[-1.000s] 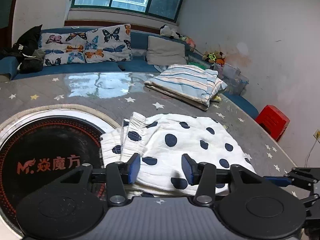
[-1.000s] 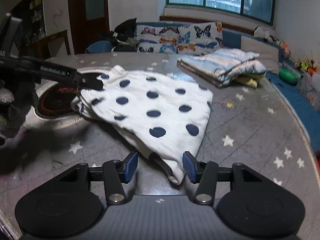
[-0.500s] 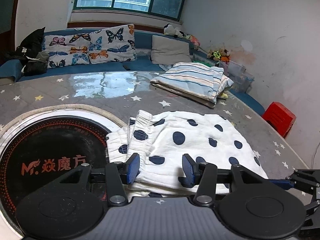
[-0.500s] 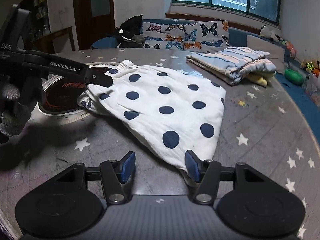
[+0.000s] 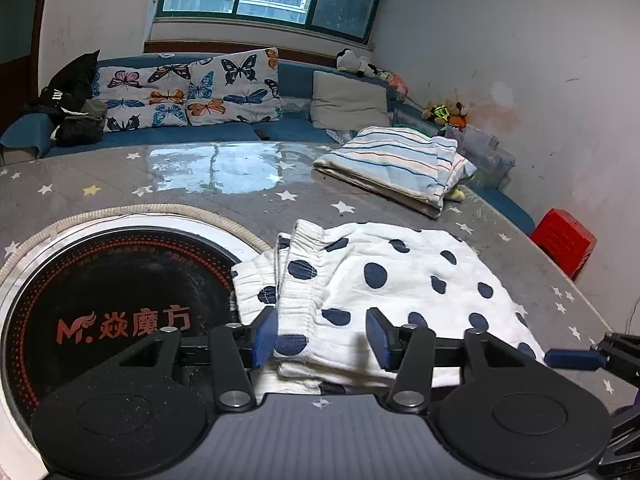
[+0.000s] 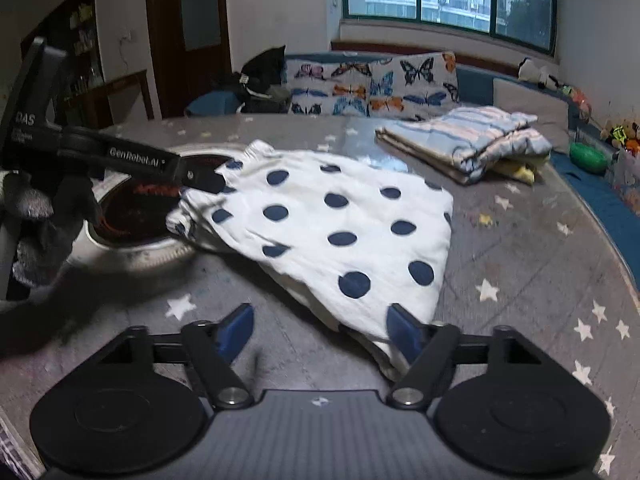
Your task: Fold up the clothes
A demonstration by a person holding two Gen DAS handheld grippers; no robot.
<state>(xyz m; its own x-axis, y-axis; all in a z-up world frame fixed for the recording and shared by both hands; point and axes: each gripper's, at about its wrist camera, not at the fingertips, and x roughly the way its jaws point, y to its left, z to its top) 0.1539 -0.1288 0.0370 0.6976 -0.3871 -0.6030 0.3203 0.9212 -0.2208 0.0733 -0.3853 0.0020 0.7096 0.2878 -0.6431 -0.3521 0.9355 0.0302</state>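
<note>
polka-dot shorts (image 6: 344, 224) lie flat on star-print table (image 6: 520, 264), waistband end lapping over black round cooktop (image 5: 112, 312), folded striped pile (image 5: 396, 168) beyond shorts

left gripper (image 5: 322, 336) at waistband, jaws opening, fabric between them, pads seem off it: likely letting go after fold

right gripper (image 6: 320, 330) at hem corner, jaws opening wide, cloth beside right pad, no pinch

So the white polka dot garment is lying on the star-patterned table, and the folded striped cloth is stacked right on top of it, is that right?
Not quite. The white polka dot garment does lie on the star-patterned table, but the folded striped cloth is not on top of it. It lies apart, farther back on the table toward the sofa, with bare tabletop between the two. The right wrist view shows the gap clearly.
</note>
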